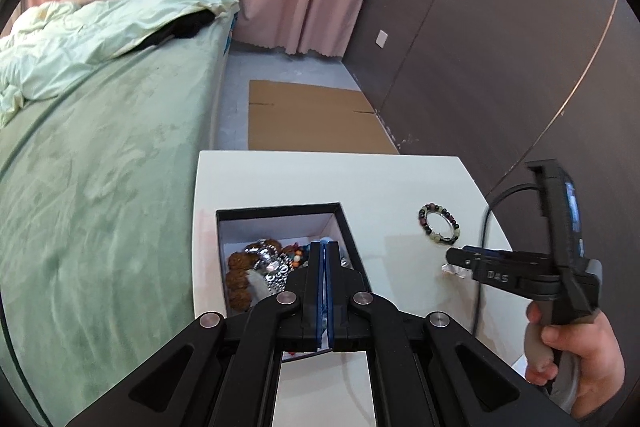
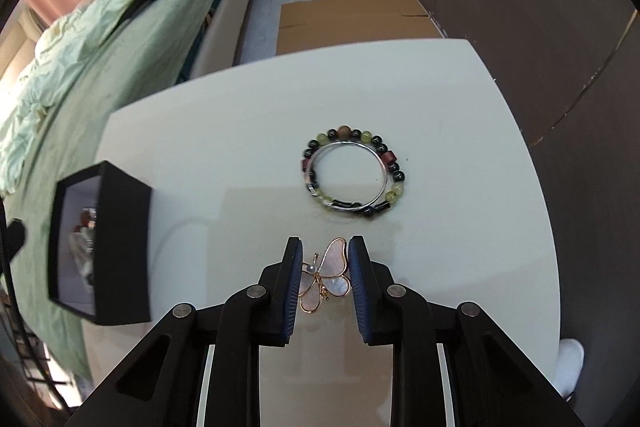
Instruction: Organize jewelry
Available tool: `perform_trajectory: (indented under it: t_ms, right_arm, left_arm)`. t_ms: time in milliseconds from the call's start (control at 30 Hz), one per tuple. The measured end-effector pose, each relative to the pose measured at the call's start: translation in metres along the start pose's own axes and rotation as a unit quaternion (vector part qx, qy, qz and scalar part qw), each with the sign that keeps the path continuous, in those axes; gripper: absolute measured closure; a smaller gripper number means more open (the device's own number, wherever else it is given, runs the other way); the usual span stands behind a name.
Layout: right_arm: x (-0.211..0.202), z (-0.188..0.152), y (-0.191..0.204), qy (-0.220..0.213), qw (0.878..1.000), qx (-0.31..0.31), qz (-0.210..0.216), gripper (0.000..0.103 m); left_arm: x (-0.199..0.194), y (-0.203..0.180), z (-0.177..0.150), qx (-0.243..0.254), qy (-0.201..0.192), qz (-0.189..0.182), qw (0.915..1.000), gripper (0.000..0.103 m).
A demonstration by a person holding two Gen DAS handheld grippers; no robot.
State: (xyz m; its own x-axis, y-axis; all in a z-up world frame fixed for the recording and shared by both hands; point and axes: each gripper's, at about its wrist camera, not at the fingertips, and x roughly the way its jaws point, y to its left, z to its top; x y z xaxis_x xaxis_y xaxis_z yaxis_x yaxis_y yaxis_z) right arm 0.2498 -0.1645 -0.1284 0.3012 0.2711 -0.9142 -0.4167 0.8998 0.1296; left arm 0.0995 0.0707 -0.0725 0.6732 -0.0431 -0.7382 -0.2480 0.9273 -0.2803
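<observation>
My right gripper (image 2: 323, 277) brackets the butterfly brooch (image 2: 325, 281) at lower centre, jaws touching its wing edges; whether they are actually clamping, I cannot tell. I squeeze gently, lift straight, then carry it to the black box (image 2: 124, 243) at left. My left gripper (image 1: 324, 255) is fully closed and empty.
</observation>
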Motion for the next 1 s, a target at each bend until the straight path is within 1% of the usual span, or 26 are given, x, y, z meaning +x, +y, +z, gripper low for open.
perform_trajectory:
  t_ms: [133,200,233,267,300,333,367,433,533,667,767,833,900,933,967,1000]
  right_arm:
    - [-0.018,-0.005,0.008,-0.019,1.000,0.001,0.020,0.078]
    - [-0.029,-0.005,0.014,-0.035,0.999,0.002,0.035,0.078]
    - [-0.035,-0.005,0.018,-0.044,0.998,0.003,0.045,0.078]
    - [-0.039,-0.004,0.021,-0.049,0.997,0.004,0.053,0.078]
    - [-0.042,-0.004,0.024,-0.056,0.996,0.006,0.062,0.078]
    - [-0.045,-0.003,0.027,-0.061,0.995,0.009,0.073,0.078]
    - [-0.047,-0.003,0.031,-0.065,0.995,0.011,0.081,0.078]
    - [-0.050,-0.003,0.039,-0.073,0.992,0.015,0.098,0.078]
    - [-0.049,-0.004,0.052,-0.078,0.989,0.016,0.123,0.078]
    - [-0.045,-0.004,0.075,-0.078,0.985,0.009,0.156,0.078]
    - [-0.041,-0.004,0.090,-0.074,0.982,0.006,0.174,0.078]
    - [-0.040,-0.004,0.100,-0.073,0.980,-0.001,0.186,0.078]
    - [-0.040,-0.004,0.109,-0.074,0.976,-0.008,0.204,0.078]
    - [-0.040,-0.003,0.113,-0.076,0.972,-0.009,0.222,0.078]
    - [-0.039,-0.002,0.116,-0.073,0.970,-0.011,0.234,0.063]
    - [-0.037,-0.002,0.118,-0.069,0.968,-0.013,0.240,0.052]
  left_arm:
    - [-0.001,0.012,0.001,-0.029,0.010,-0.010,0.9995,0.102]
    - [0.000,0.019,0.001,-0.044,0.023,-0.018,0.9986,0.099]
    - [-0.001,0.023,0.001,-0.056,0.024,-0.027,0.9978,0.091]
    - [-0.002,0.026,0.000,-0.064,0.023,-0.032,0.9972,0.073]
    - [-0.006,0.029,0.000,-0.072,0.019,-0.035,0.9966,0.059]
    - [-0.010,0.030,0.000,-0.077,0.012,-0.034,0.9964,0.031]
    - [-0.016,0.033,0.000,-0.081,-0.003,-0.032,0.9962,0.016]
    - [-0.025,0.036,0.000,-0.086,-0.023,-0.036,0.9954,0.014]
    - [-0.032,0.042,0.002,-0.090,-0.026,-0.039,0.9948,0.014]
    - [-0.039,0.055,0.004,-0.102,-0.033,-0.031,0.9938,0.014]
    - [-0.045,0.065,0.005,-0.114,-0.041,-0.031,0.9921,0.014]
    - [-0.047,0.069,0.004,-0.118,-0.044,-0.025,0.9918,0.014]
    - [-0.049,0.070,0.004,-0.122,-0.045,-0.023,0.9913,0.014]
    - [-0.049,0.071,0.004,-0.123,-0.045,-0.025,0.9910,0.014]
    - [-0.050,0.070,0.004,-0.123,-0.045,-0.025,0.9910,0.014]
    - [-0.050,0.069,0.004,-0.122,-0.045,-0.024,0.9912,0.014]
